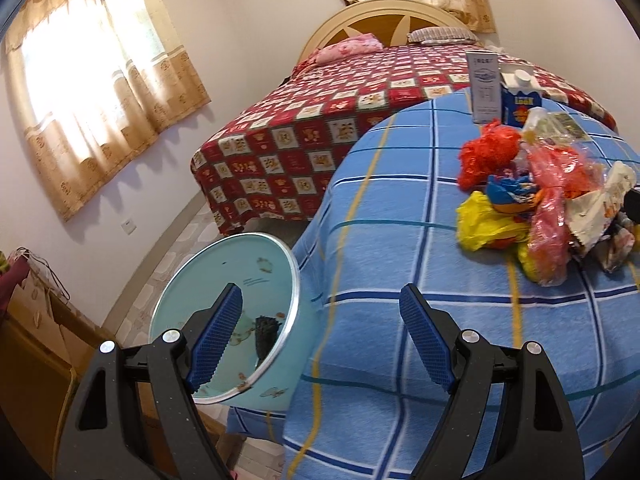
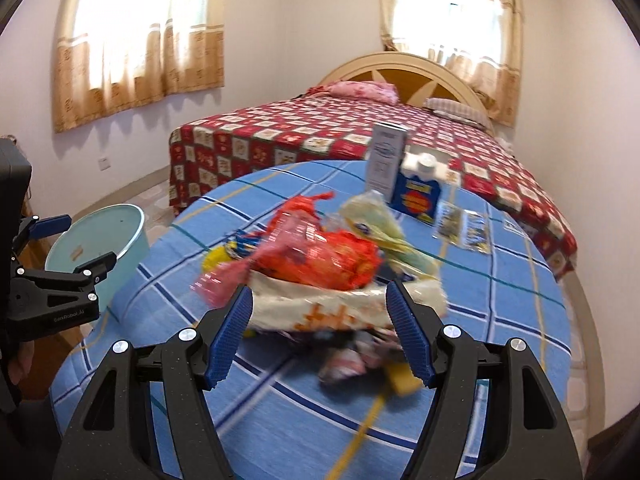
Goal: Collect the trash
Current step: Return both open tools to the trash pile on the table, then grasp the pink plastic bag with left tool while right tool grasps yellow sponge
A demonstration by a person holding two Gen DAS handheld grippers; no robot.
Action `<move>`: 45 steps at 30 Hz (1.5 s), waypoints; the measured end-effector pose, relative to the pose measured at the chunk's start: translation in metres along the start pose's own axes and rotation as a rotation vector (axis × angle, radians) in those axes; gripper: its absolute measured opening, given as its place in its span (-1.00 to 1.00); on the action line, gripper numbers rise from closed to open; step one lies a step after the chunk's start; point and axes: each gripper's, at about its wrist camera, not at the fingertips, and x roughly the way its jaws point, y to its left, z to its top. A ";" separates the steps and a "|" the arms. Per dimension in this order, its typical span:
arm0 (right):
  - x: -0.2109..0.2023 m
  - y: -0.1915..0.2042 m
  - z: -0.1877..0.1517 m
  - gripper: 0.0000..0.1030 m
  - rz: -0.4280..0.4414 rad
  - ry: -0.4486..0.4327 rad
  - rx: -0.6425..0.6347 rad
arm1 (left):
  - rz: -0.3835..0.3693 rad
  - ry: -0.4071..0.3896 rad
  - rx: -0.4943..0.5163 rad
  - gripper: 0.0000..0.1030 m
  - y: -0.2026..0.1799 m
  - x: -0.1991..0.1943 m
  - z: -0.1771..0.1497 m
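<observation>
A heap of crumpled wrappers and plastic bags point(image 1: 544, 200) lies on a round table with a blue checked cloth point(image 1: 400, 240). A light blue trash bin point(image 1: 228, 320) stands on the floor at the table's left edge, with a dark scrap inside. My left gripper point(image 1: 320, 336) is open and empty, between the bin's rim and the table edge. My right gripper point(image 2: 320, 332) is open, its jaws standing either side of the near end of the heap point(image 2: 320, 264), around a cream wrapper point(image 2: 328, 312). The left gripper point(image 2: 76, 240) also shows in the right wrist view, above the bin point(image 2: 104, 240).
A white carton point(image 2: 386, 160) and a blue carton point(image 2: 418, 192) stand at the table's far side, with flat clear packets point(image 2: 464, 228) beside them. A bed with a red patterned cover point(image 2: 320, 140) is behind the table. A wooden cabinet point(image 1: 36, 352) stands left of the bin.
</observation>
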 end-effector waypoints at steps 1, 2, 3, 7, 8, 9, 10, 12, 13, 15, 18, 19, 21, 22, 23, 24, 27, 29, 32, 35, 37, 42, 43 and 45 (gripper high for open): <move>-0.002 -0.007 -0.003 0.33 -0.006 0.000 0.013 | -0.003 -0.001 0.003 0.55 -0.004 0.000 0.001; -0.003 -0.010 -0.005 0.33 -0.009 0.000 0.019 | -0.005 -0.001 0.005 0.55 -0.006 -0.001 0.001; -0.004 -0.013 -0.006 0.33 -0.013 -0.001 0.025 | -0.006 0.001 0.007 0.55 -0.008 0.000 0.002; -0.008 -0.031 -0.018 0.33 -0.035 0.004 0.056 | -0.010 0.011 0.011 0.55 -0.014 0.002 0.001; -0.008 -0.033 -0.020 0.33 -0.038 0.006 0.059 | -0.013 0.015 0.011 0.55 -0.016 0.002 0.000; -0.009 -0.040 -0.024 0.33 -0.049 0.010 0.072 | -0.015 0.018 0.012 0.55 -0.017 0.002 0.000; -0.009 -0.045 -0.027 0.33 -0.057 0.013 0.082 | -0.017 0.019 0.012 0.55 -0.017 0.001 -0.001; -0.010 -0.054 -0.033 0.33 -0.076 0.019 0.101 | -0.028 0.015 0.002 0.54 -0.018 -0.003 -0.002; -0.011 -0.058 -0.037 0.33 -0.088 0.022 0.112 | -0.033 0.013 -0.004 0.54 -0.018 -0.004 -0.002; -0.010 -0.068 -0.042 0.33 -0.106 0.032 0.131 | -0.046 0.003 -0.012 0.54 -0.019 -0.010 0.000; -0.009 -0.081 -0.050 0.33 -0.124 0.045 0.163 | -0.066 -0.009 -0.008 0.54 -0.027 -0.014 0.002; -0.008 -0.083 -0.051 0.33 -0.124 0.046 0.172 | -0.069 -0.009 -0.006 0.54 -0.030 -0.014 0.003; -0.008 -0.086 -0.051 0.33 -0.120 0.040 0.194 | -0.076 0.000 -0.007 0.55 -0.037 -0.012 0.002; -0.007 -0.086 -0.049 0.33 -0.116 0.034 0.196 | -0.076 0.003 -0.007 0.55 -0.038 -0.011 0.002; -0.005 -0.086 -0.044 0.33 -0.114 0.023 0.195 | -0.075 0.008 -0.007 0.55 -0.040 -0.009 0.002; -0.004 -0.085 -0.041 0.33 -0.111 0.016 0.193 | -0.075 0.012 -0.006 0.55 -0.041 -0.008 0.002; 0.006 -0.084 -0.028 0.44 -0.099 0.003 0.190 | -0.067 0.016 -0.009 0.55 -0.036 -0.005 0.002; 0.013 -0.085 -0.021 0.46 -0.086 0.001 0.205 | -0.071 0.017 -0.032 0.54 -0.028 -0.004 0.003; 0.012 -0.091 -0.019 0.47 -0.103 -0.008 0.224 | -0.097 -0.004 -0.053 0.54 -0.025 -0.011 0.006; 0.005 -0.099 -0.032 0.53 -0.123 -0.001 0.238 | -0.151 -0.005 -0.041 0.54 -0.038 -0.016 0.004; 0.001 -0.105 -0.043 0.53 -0.142 0.014 0.241 | -0.186 -0.001 -0.025 0.54 -0.048 -0.017 0.002; -0.014 -0.137 -0.074 0.54 -0.196 0.040 0.312 | -0.230 -0.010 -0.007 0.54 -0.074 -0.016 0.005; -0.014 -0.138 -0.075 0.54 -0.197 0.041 0.318 | -0.239 -0.010 -0.007 0.54 -0.079 -0.015 0.007; -0.016 -0.142 -0.080 0.54 -0.196 0.037 0.334 | -0.248 -0.011 -0.006 0.54 -0.085 -0.012 0.010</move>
